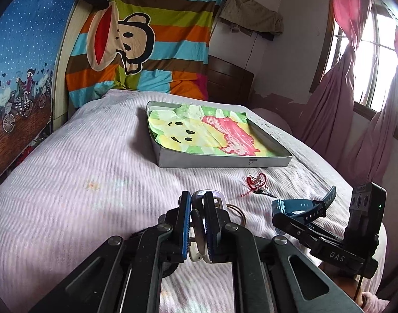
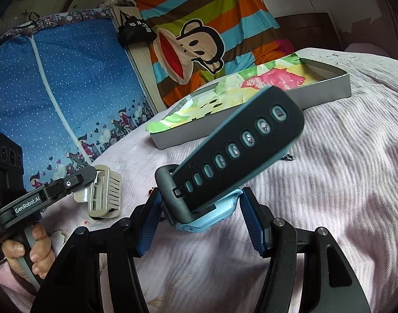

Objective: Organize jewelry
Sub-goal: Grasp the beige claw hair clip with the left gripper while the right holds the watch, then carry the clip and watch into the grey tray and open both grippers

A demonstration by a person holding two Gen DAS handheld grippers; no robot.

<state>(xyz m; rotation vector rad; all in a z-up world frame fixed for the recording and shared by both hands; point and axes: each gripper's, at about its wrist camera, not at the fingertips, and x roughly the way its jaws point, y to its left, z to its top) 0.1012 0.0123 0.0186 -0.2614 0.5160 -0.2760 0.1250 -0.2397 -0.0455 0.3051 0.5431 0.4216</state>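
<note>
Pickup step: grey watch (image 1: 199,216) being clamped in left gripper (image 1: 197,224), blue watch (image 2: 212,208) being gripped between half-closed right gripper (image 2: 209,221) jaws; carrying to far lined box (image 1: 264,161) being called for next

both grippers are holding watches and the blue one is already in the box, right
Not quite. The blue watch is not in the box; the right gripper holds it above the bedspread, short of the box, as the right wrist view shows. The rest stands: the left gripper is clamped on the grey watch.
</note>
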